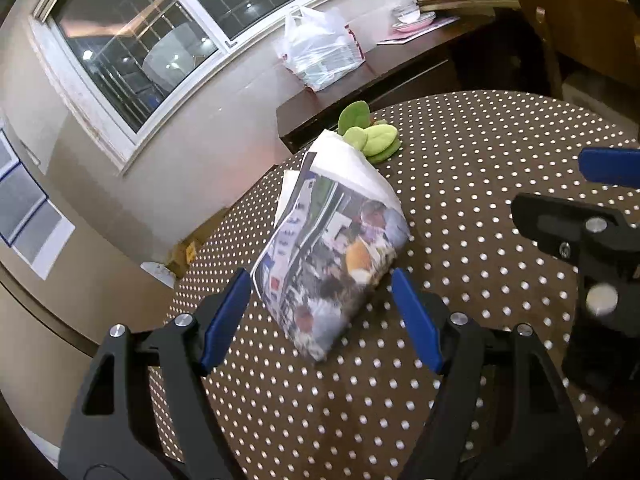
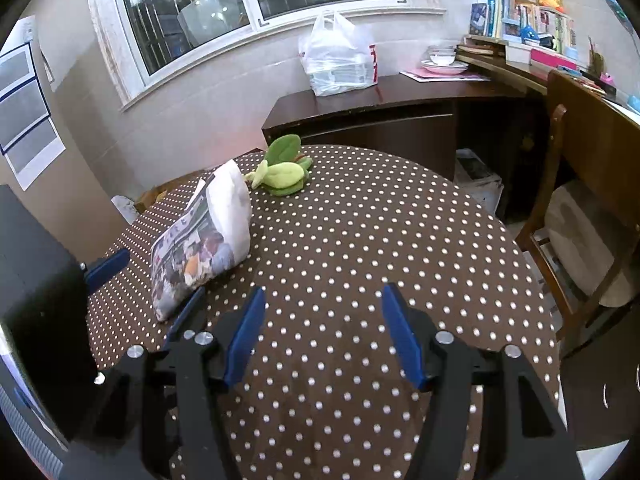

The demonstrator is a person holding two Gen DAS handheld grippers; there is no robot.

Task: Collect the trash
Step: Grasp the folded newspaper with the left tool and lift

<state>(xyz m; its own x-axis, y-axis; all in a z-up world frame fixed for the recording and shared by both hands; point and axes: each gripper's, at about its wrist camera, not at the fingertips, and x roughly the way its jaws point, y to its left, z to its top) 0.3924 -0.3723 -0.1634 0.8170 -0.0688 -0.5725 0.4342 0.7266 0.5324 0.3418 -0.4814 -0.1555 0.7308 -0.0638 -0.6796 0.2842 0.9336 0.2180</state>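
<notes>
- Room: window wall behind a round table [image 2: 360, 240] in a dotted cloth.
- Newspaper bundle [image 1: 332, 248] lies near the table's left edge, a green plush [image 1: 372, 136] just beyond it.
- Left hand-held gripper [image 1: 320, 312] gapes wide around the bundle's near end, pads not pressing.
- Right hand-held gripper [image 2: 322, 332], beside the bundle, is open and empty.
- Risk: the loose paper could slip or unfold when pinched.

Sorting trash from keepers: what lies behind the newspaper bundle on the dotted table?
A green leaf-shaped plush lies just behind the newspaper bundle on the table. The bundle hides part of it in the left wrist view.
</notes>
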